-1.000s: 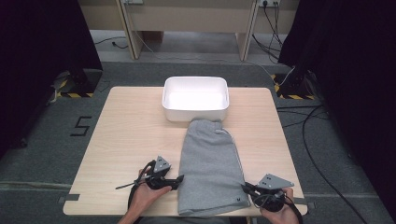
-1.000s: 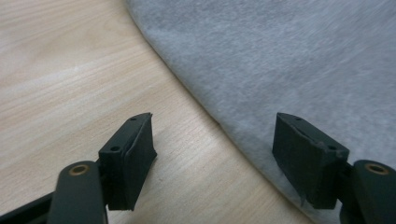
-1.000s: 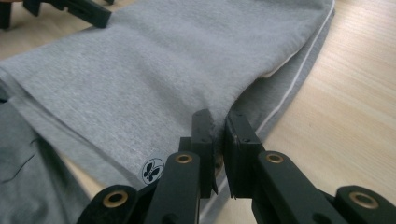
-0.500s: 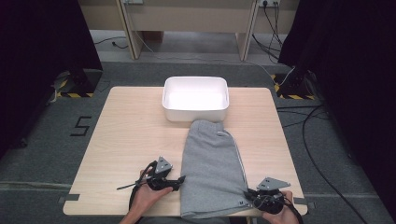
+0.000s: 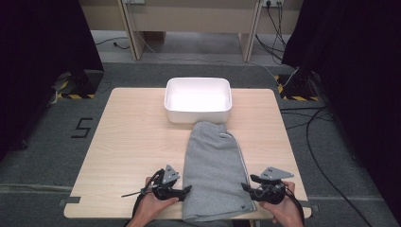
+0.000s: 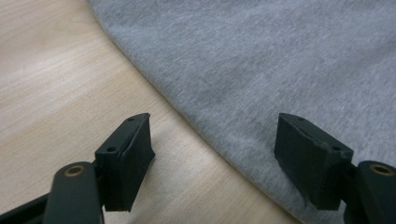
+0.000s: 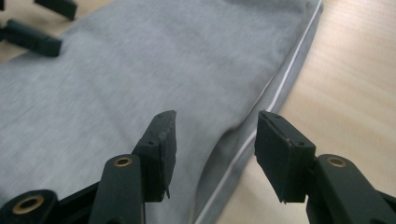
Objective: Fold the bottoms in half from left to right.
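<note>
Folded grey shorts [image 5: 215,170] lie lengthwise on the wooden table [image 5: 127,142], their far end near a white tub [image 5: 198,99] and their near end at the table's front edge. My left gripper [image 5: 185,190] sits at the shorts' left edge, open, its jaws straddling the fabric's edge [image 6: 187,112]. My right gripper [image 5: 247,187] is open at the shorts' right edge, its jaws astride the side seam with white piping [image 7: 261,112]. The left gripper's jaws [image 7: 32,32] show across the cloth in the right gripper view.
The white tub stands empty at the table's far middle, just touching the shorts' waistband. Bare wood lies to the left and right of the shorts. Cables [image 5: 321,123] trail on the floor to the right.
Both grippers have shifted a little toward the table's front edge along the shorts' sides, and the shorts' near end has slid closer to the edge.
</note>
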Demonstrator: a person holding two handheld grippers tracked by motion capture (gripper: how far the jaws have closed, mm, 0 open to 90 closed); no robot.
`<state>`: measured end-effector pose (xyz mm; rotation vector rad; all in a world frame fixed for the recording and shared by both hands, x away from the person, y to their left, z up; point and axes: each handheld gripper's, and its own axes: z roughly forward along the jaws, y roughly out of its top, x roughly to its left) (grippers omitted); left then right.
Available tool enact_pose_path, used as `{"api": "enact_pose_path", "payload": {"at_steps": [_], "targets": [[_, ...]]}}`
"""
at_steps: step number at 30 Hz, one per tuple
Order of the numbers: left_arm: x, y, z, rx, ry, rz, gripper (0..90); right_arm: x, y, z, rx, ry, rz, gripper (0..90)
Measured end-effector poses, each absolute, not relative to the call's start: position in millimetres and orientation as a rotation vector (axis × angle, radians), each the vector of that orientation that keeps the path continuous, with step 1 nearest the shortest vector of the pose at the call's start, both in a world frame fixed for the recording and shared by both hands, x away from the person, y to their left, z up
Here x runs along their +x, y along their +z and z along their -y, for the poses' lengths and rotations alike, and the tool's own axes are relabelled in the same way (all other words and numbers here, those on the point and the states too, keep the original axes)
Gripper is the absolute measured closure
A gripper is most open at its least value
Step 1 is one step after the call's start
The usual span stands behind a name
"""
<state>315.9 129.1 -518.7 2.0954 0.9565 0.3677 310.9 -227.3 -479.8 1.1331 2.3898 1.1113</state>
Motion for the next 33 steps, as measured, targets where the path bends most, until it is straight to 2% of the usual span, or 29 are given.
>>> {"api": "enact_pose_path", "payload": {"at_steps": [12, 24, 33], "targets": [[317.6, -517.6, -135.3, 2.128, 0.372, -0.937, 25.5, 367.7, -501.1, 184.0, 1.080, 1.048, -2.467, 48.1], [313.7, -511.5, -170.2, 2.174, 0.357, -0.985, 27.1, 354.6, -503.9, 139.0, 0.946, 1.002, -2.538, 41.8], [335.2, -498.0, -171.5, 2.083, 0.396, -1.033, 27.3, 357.0, -494.6, 133.6, 0.951, 1.080, -2.540, 43.4]]}}
